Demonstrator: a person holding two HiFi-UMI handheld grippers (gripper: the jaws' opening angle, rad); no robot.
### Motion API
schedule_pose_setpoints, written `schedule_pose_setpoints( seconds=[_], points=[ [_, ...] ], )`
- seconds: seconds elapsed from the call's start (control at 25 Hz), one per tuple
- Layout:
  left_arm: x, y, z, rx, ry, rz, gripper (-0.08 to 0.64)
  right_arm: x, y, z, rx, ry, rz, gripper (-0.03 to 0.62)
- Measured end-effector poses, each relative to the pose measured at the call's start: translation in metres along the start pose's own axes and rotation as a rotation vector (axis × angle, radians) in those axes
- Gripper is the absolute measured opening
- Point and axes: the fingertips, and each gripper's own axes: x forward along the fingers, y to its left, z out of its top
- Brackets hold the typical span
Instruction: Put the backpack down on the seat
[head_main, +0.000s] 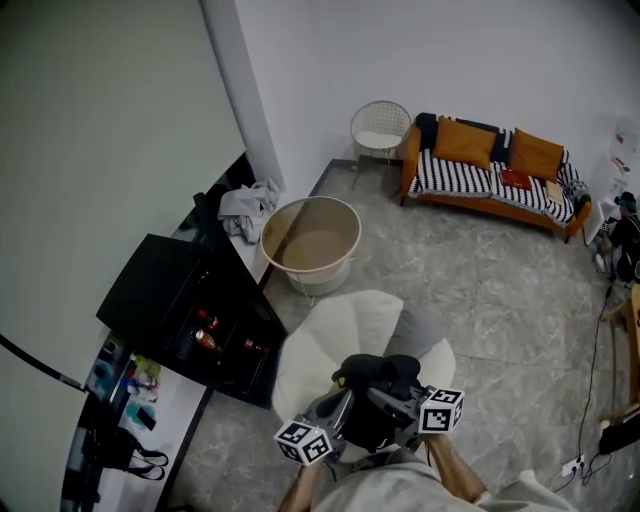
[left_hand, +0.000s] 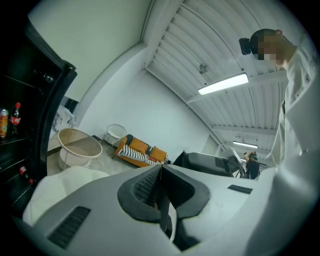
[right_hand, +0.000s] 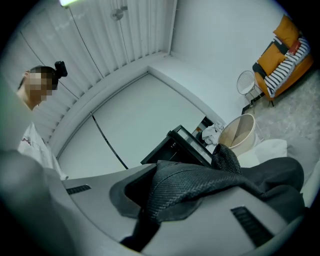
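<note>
We hold the backpack (head_main: 383, 372) over the white seat (head_main: 325, 340), left gripper (left_hand: 161, 176) and right gripper (right_hand: 152, 197) both clenched on it; next we likely lower it to rest, then let go.

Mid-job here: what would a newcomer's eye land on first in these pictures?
The black backpack, gripped by both the left gripper and the right gripper, sits over the white seat at the head view's bottom centre. Then come the orange sofa with a striped cover against the far wall, upper right, and the round beige tub beside the open black cabinet at left.
</note>
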Motion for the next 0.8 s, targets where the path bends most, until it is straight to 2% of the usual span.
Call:
schedule_pose_setpoints(
  seconds=[0.12,0.24,0.48,0.64,0.8],
  points=[
    [-0.008,0.004,-0.006,-0.014,-0.004,0.019,0.031,-0.003,0.003,-0.010,0.002,0.015,0.020,0.038],
    [-0.013,0.008,-0.014,-0.053,-0.006,0.032,0.031,-0.002,-0.004,-0.015,0.044,0.006,0.020,0.038],
    [-0.025,0.025,-0.048,-0.116,0.021,0.050,0.031,-0.001,-0.025,-0.042,0.071,0.041,0.012,0.038],
    [-0.037,0.034,-0.081,-0.145,0.082,0.060,0.031,-0.007,-0.032,-0.081,0.131,0.076,-0.015,0.038],
    [-0.047,0.040,-0.107,-0.143,0.126,0.071,0.031,-0.019,-0.039,-0.121,0.197,0.098,-0.051,0.038]
  ],
)
